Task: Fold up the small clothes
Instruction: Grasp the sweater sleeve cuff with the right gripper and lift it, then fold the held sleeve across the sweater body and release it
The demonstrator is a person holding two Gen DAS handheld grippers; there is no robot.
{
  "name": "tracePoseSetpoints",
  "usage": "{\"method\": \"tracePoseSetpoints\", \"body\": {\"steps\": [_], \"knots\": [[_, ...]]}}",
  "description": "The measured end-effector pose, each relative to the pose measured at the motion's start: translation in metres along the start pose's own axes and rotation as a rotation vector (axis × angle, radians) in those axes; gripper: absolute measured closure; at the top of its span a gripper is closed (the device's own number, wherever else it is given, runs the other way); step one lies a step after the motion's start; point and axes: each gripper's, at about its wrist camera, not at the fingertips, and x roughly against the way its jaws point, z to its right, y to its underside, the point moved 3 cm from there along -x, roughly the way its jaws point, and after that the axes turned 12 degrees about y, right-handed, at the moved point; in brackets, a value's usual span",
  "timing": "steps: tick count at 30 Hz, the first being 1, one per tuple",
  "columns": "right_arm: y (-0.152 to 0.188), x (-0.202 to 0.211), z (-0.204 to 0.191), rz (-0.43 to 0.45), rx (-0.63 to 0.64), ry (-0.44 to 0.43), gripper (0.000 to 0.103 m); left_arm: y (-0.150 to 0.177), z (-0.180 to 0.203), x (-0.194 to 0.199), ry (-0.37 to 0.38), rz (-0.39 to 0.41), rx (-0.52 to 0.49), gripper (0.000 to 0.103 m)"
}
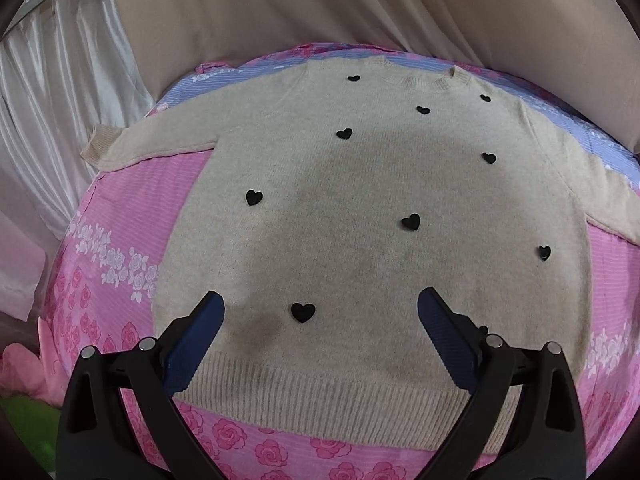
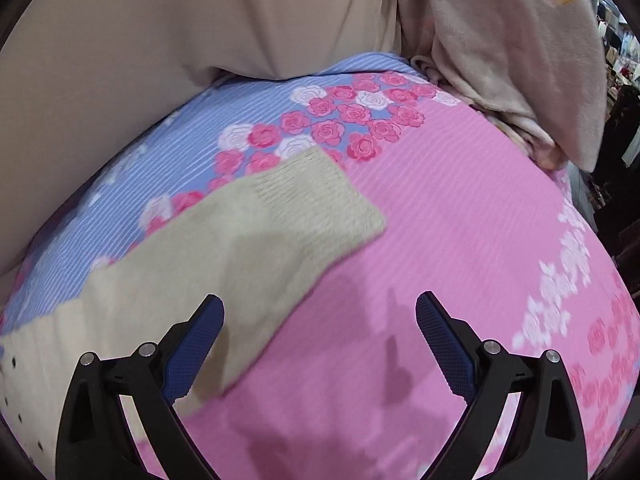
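Beige knit, scattered with small black hearts [image 1: 411,222], makes up the sweater [image 1: 360,208], which lies spread flat and face up on a bed sheet [image 1: 120,216] printed in pink and blue with roses; its neckline [image 1: 436,82] points away from the left wrist camera and its ribbed hem [image 1: 320,396] lies nearest it; one sleeve [image 1: 132,144] stretches out to the left, its ribbed cuff at the sheet's edge, and the other runs off to the right side of that view; the left claw [image 1: 320,304] hangs above the lower part of the sweater with its blue-padded fingers [image 1: 196,344] spread wide and nothing between them, one black heart showing in the gap; in the right wrist view the right-hand sleeve [image 2: 240,248] lies diagonally across the sheet, its ribbed cuff [image 2: 328,196] pointing up and to the right, flat on the blue and pink fabric; the right claw [image 2: 320,308] is likewise wide apart and holds nothing, its left finger over the lower edge of that sleeve and its right finger over bare pink sheet, though whether either touches the cloth I cannot tell; beige fabric [image 2: 160,32] rises behind the bed, pale curtains [image 1: 60,92] hang at the left, and a pale fleecy blanket [image 2: 500,60] lies bunched at the far right corner of the bed.
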Motion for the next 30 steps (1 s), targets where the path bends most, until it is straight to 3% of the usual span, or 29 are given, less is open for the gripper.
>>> {"method": "tracePoseSetpoints", "body": {"steps": [2,4,5,7,9,13,19,25,30], "knots": [[-0.008,-0.019,-0.005,-0.034,-0.005,-0.004,0.010,-0.001,0.003,-0.005,-0.014,-0.011,-0.007,0.008],[-0.012,-0.034,-0.010,-0.057,-0.011,-0.030,0.030,-0.003,0.005,-0.009,-0.026,-0.020,-0.014,0.008],[-0.012,-0.035,-0.012,-0.048,-0.015,-0.038,0.031,-0.004,0.005,-0.011,-0.029,-0.022,-0.015,0.008],[-0.015,-0.033,-0.017,-0.013,-0.018,-0.084,0.067,-0.005,0.004,-0.014,-0.033,-0.028,-0.015,0.008],[-0.019,-0.031,-0.020,-0.028,-0.043,-0.150,0.087,-0.007,0.002,-0.017,-0.031,-0.034,-0.011,0.008],[-0.027,0.014,-0.027,0.050,-0.094,-0.296,0.087,-0.010,-0.002,-0.018,-0.013,-0.030,-0.003,0.008],[-0.015,0.133,-0.089,0.146,0.029,-0.568,0.087,-0.009,-0.012,-0.017,0.041,-0.014,0.031,0.008],[0.052,0.227,-0.207,0.133,0.272,-0.775,0.087,-0.007,-0.034,-0.006,0.083,0.024,0.076,0.008],[0.128,0.244,-0.308,0.082,0.481,-0.799,0.087,0.000,-0.067,0.004,0.080,0.051,0.127,0.007]]}}
